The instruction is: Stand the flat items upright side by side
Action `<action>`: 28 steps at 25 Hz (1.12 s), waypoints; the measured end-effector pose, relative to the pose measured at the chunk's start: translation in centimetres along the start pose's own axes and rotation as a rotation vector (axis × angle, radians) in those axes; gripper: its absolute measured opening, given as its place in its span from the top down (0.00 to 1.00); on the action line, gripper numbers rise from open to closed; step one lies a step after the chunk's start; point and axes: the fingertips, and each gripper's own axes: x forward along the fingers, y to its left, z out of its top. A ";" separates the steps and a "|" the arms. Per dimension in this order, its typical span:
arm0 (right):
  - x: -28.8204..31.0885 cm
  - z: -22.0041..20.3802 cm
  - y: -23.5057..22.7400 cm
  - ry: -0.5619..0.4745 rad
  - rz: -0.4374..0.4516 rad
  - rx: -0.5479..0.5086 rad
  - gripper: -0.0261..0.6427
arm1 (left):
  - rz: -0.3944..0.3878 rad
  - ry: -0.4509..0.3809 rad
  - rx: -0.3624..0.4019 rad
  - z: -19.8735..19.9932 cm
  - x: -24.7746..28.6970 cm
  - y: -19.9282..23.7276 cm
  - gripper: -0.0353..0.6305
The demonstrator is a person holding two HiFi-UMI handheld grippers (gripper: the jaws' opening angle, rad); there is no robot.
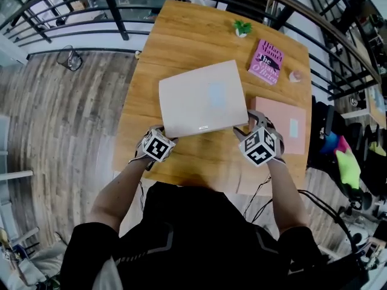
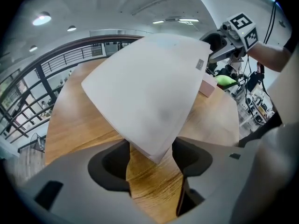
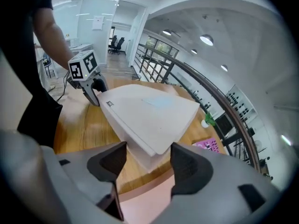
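Observation:
A large white book [image 1: 199,98] lies at the middle of the wooden table [image 1: 145,95], its near edge towards me. My left gripper [image 1: 166,135] has the book's near left corner [image 2: 149,92] between its jaws, and the pads meet the corner's two edges. My right gripper [image 1: 250,122] holds the near right corner [image 3: 149,113] the same way. In the left gripper view the book's far side rises above the table's far edge. A flat pink book [image 1: 281,125] lies right of the white one. A magenta book [image 1: 266,61] lies flat at the far right.
A small potted plant [image 1: 242,28] stands at the table's far edge, and a small pale object [image 1: 295,75] sits near the right edge. A black railing [image 1: 72,17] curves behind the table. Cluttered gear stands off the right side.

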 end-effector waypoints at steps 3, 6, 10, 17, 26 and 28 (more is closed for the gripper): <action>-2.0 2.0 -0.2 -0.025 -0.046 -0.052 0.51 | -0.016 0.003 0.029 0.3 0.6 0.3 0.51; -3.8 4.2 -0.1 -0.047 -0.090 -0.115 0.52 | -0.041 0.009 0.039 0.6 1.1 0.2 0.51; -5.8 7.5 0.4 -0.081 -0.136 -0.198 0.53 | -0.064 0.032 0.049 0.5 1.9 0.2 0.52; -7.3 12.0 1.7 -0.106 -0.176 -0.322 0.53 | -0.114 0.061 0.061 0.0 2.5 0.0 0.54; -7.8 16.9 1.7 -0.120 -0.182 -0.456 0.53 | -0.135 0.087 0.054 0.6 2.3 0.5 0.56; -7.8 17.8 1.6 -0.117 -0.175 -0.490 0.53 | -0.152 0.104 0.080 0.8 2.3 0.4 0.58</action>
